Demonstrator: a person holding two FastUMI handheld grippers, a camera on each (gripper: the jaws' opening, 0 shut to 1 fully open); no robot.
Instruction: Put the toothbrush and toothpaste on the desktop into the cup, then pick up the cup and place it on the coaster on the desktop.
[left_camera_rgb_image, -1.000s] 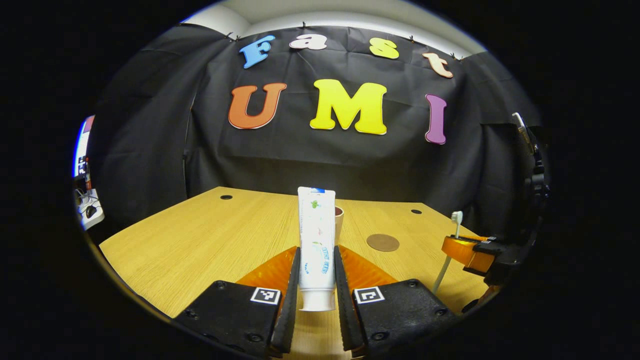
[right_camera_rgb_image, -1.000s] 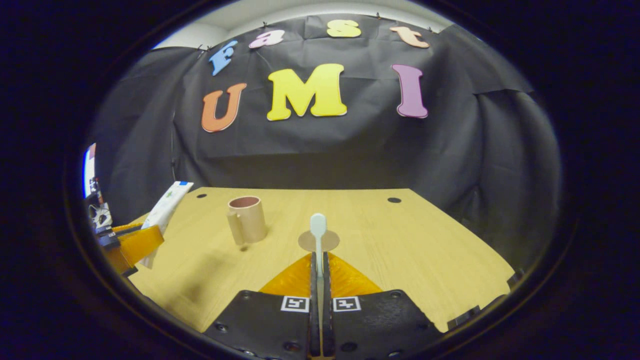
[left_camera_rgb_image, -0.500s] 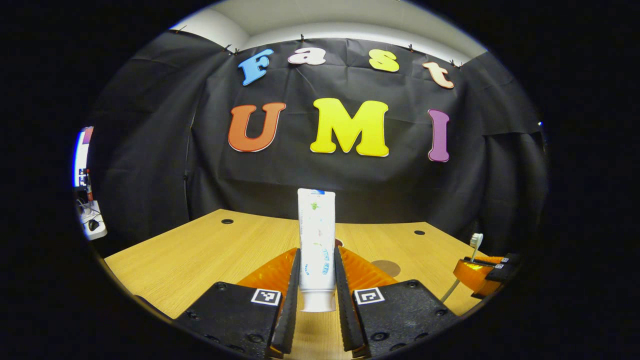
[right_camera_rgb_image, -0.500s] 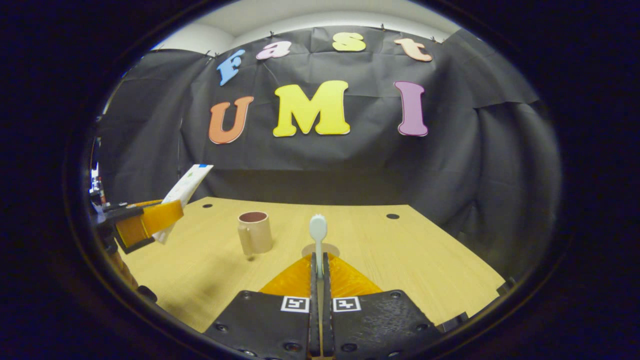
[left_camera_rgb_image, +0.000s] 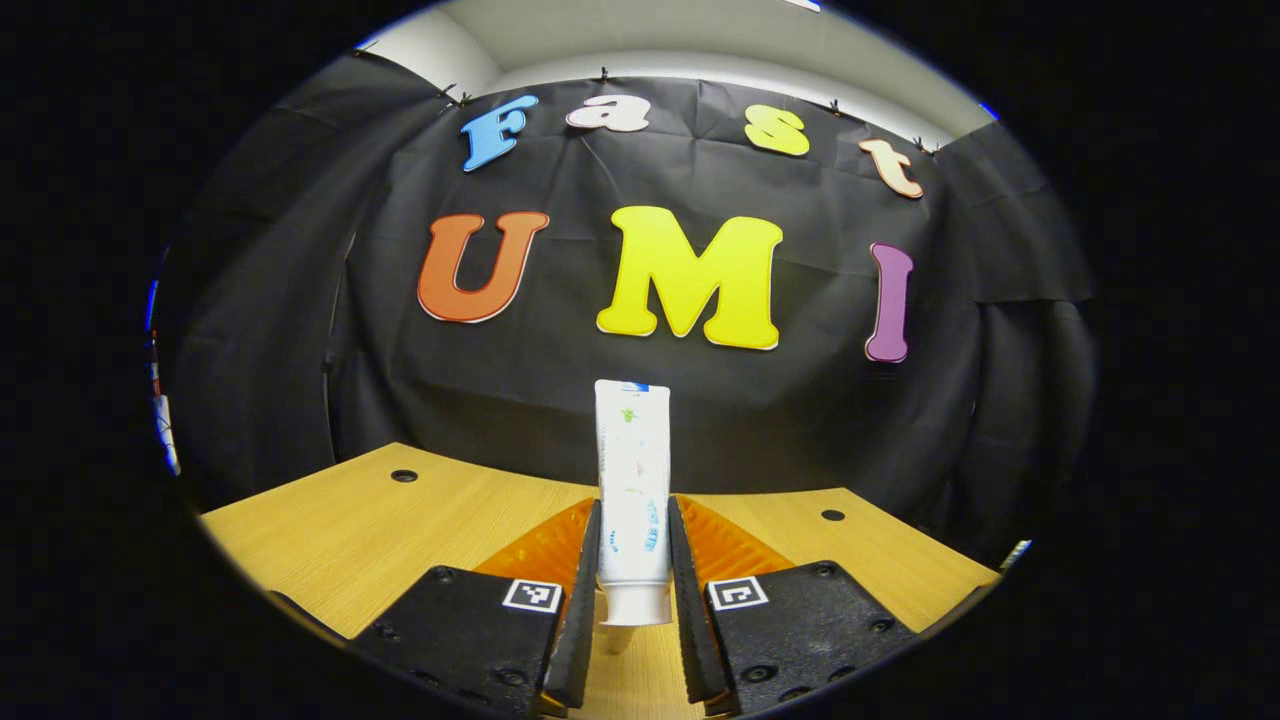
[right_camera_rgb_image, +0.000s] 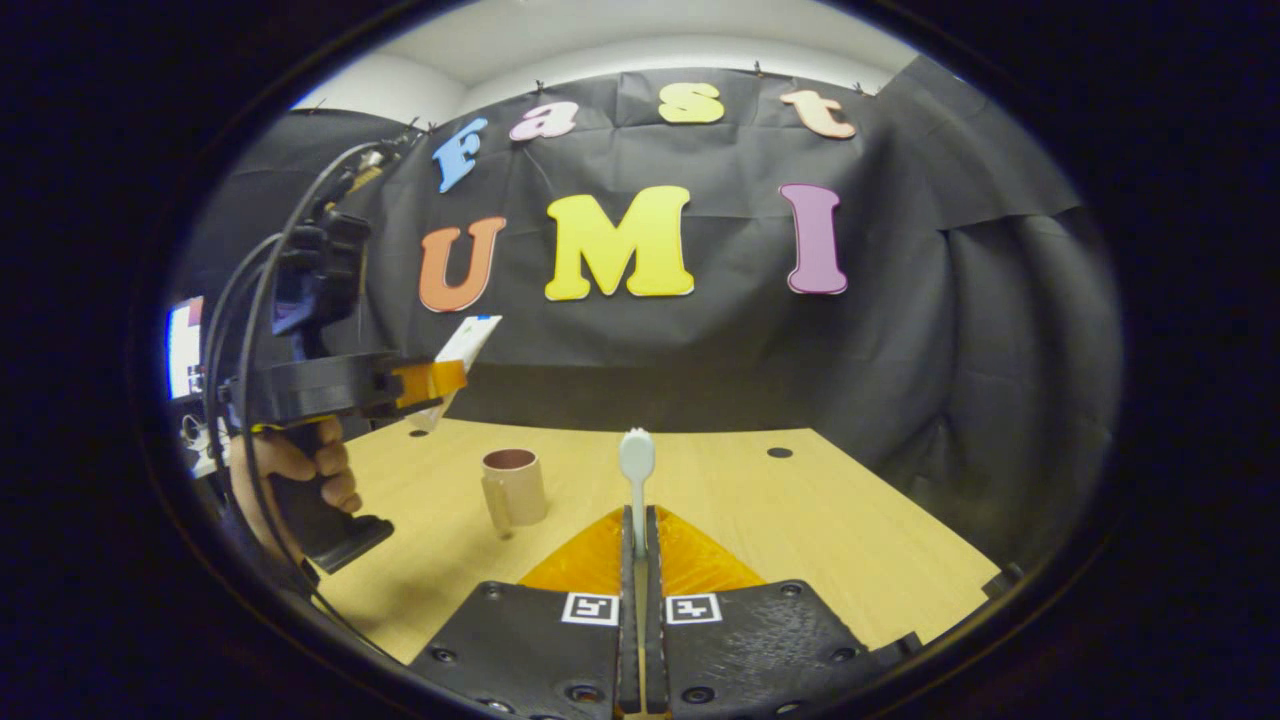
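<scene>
My left gripper is shut on a white toothpaste tube, cap toward the camera, held up above the wooden desktop. My right gripper is shut on a white toothbrush whose head points forward. In the right gripper view a beige cup with a handle stands upright on the desktop, left of the toothbrush. The left gripper, held by a hand, hovers high to the upper left of the cup with the tube slanting up from it. The coaster is hidden behind my right fingers.
The booth's black cloth wall closes off the desktop's far side. Small round holes sit in the desktop near its back corners. Cables trail from the left gripper. The desktop's right edge drops off at the right.
Both grippers have risen higher above the desktop. The left gripper with the tube has moved toward the cup, and its view has lost the cup, the coaster and the right gripper.
</scene>
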